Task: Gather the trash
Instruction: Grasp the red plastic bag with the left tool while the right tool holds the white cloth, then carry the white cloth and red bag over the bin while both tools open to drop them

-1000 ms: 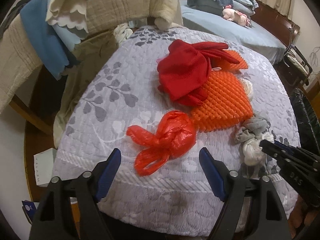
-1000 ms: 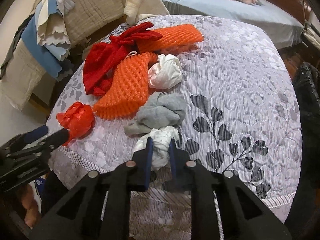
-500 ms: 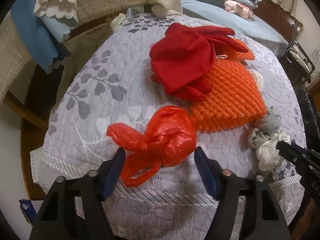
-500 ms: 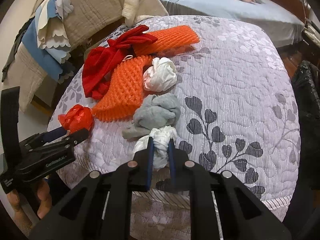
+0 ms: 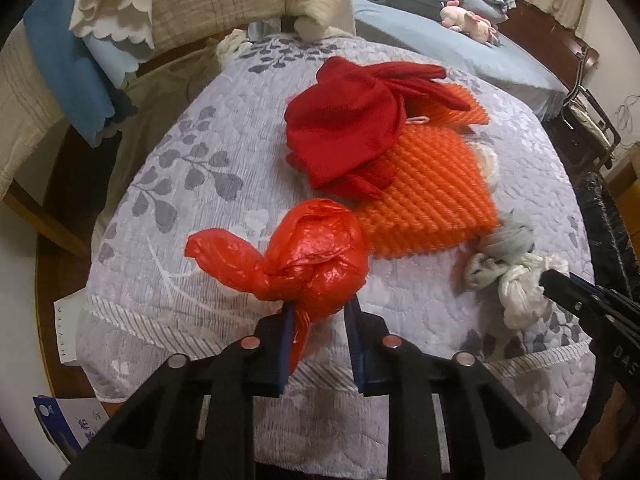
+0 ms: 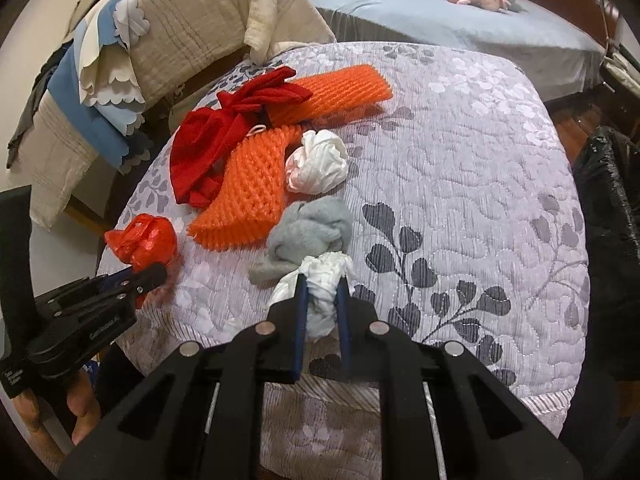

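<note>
A knotted red plastic bag (image 5: 316, 252) lies near the front edge of the quilted table cover (image 5: 192, 184). My left gripper (image 5: 318, 312) is closing and its blue pads pinch the bag's lower end; the same bag (image 6: 142, 240) and left gripper (image 6: 150, 280) show at the left of the right wrist view. My right gripper (image 6: 320, 288) is shut on a knotted white plastic bag (image 6: 324, 280), which lies against a grey knotted wad (image 6: 310, 232). That white bag (image 5: 520, 284) and the right gripper (image 5: 554, 280) appear at the right of the left wrist view.
Orange foam netting (image 6: 248, 184), a red cloth (image 6: 208, 140) and another white wad (image 6: 316, 162) lie mid-table. Draped chairs (image 6: 180, 28) stand behind, a bed (image 6: 460, 28) beyond. A black bag (image 6: 608, 216) hangs at the right. A hand (image 6: 56, 408) holds the left gripper.
My left gripper came forward around the red bag and its wide-open jaws closed onto the bag's lower end. The right gripper stayed shut on the white bag without moving.
</note>
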A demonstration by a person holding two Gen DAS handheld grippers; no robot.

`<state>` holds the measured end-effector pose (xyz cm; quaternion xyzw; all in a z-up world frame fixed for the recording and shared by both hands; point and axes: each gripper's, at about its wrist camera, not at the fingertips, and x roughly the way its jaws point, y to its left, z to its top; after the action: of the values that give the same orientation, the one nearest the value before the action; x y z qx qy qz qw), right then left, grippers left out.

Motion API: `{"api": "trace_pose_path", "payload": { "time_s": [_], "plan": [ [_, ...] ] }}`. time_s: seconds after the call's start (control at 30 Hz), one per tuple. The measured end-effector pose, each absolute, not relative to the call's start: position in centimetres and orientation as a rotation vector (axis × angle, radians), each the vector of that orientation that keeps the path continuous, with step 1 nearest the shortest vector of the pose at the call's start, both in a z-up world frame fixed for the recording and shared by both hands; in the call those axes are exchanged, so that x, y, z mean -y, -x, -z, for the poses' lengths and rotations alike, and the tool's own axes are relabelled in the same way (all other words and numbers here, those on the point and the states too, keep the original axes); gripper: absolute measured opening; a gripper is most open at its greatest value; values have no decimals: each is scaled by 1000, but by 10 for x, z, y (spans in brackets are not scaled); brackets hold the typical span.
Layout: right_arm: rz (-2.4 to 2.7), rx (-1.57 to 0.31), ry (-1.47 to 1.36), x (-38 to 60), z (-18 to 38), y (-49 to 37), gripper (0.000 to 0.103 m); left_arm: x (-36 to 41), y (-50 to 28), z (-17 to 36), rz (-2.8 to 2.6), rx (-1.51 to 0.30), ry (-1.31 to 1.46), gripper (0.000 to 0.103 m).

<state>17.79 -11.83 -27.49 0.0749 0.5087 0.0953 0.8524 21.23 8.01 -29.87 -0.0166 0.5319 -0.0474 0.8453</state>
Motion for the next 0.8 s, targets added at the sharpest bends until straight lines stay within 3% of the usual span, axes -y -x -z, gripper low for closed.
{"api": "trace_pose_path", "payload": {
  "time_s": [0.5, 0.8],
  "plan": [
    [-145, -1013, -159, 155, 248, -160, 13, -60, -183, 256, 101, -1072, 40, 24],
    [-55, -976, -182, 213, 233, -150, 13, -11, -167, 242, 154, -1072, 7, 24]
  ]
}}
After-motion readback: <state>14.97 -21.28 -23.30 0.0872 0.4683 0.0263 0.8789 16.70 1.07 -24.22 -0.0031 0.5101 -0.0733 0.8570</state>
